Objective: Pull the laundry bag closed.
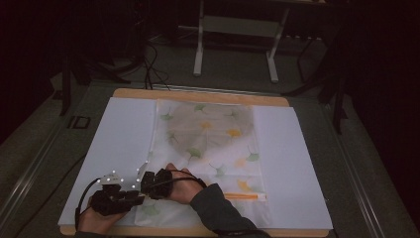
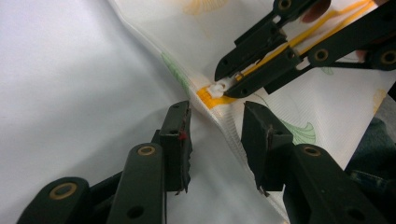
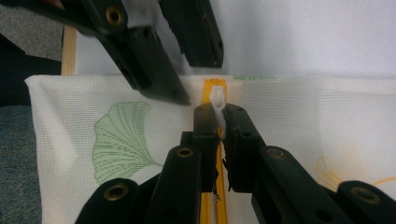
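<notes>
right claw (image 3: 219, 116): clamped on white zipper pull (image 3: 217, 99) at the end of the orange zipper (image 3: 211, 205) | left claw (image 2: 215, 126): jaws wide, straddling the mesh bag (image 2: 327, 107) edge just beside the pull, gripping nothing | bag: flat on white sheet (image 1: 119, 134) on the desk (image 1: 198, 95), pull at the corner nearest the person
</notes>
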Tool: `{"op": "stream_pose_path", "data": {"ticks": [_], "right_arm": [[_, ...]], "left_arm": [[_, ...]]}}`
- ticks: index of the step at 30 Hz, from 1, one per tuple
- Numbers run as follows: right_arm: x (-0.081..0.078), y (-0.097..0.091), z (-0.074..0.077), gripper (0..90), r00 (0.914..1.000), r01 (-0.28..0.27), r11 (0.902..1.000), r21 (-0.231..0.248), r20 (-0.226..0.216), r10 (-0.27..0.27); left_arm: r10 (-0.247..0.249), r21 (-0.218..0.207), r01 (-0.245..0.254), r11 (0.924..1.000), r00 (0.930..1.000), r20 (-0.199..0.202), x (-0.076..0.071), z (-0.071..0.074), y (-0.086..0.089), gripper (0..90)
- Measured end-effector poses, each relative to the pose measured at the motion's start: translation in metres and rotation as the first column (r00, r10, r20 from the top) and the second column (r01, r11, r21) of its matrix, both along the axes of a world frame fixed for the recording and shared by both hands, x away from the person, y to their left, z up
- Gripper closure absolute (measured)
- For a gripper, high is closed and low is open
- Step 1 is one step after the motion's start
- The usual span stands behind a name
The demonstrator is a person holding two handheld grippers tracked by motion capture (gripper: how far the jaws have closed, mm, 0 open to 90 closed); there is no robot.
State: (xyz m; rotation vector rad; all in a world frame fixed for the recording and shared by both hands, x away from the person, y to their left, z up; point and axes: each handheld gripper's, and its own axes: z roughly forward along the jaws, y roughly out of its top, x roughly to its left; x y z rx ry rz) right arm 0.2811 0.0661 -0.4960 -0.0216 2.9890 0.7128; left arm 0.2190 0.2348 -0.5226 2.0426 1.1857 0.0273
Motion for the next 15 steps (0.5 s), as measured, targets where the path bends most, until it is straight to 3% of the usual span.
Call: {"op": "stream_pose_path", "data": {"ticks": [10, 15], "right_arm": [[-0.0021, -0.001, 0.0056, 84.2, 0.9998, -0.012, 0.9999, 0.008, 0.015, 0.012], [-0.0027, -0.0016, 0.0081, 84.3, 0.9995, -0.023, 0.9997, 0.011, 0.021, 0.023]], "left_arm": [[-0.039, -0.044, 0.036, 0.9984, 0.9977, -0.055, 0.0054, -0.0078, -0.0026, 67.3], [-0.053, -0.066, 0.049, 0.9966, 0.9966, -0.063, 0.0072, -0.0089, -0.0033, 70.9]]}}
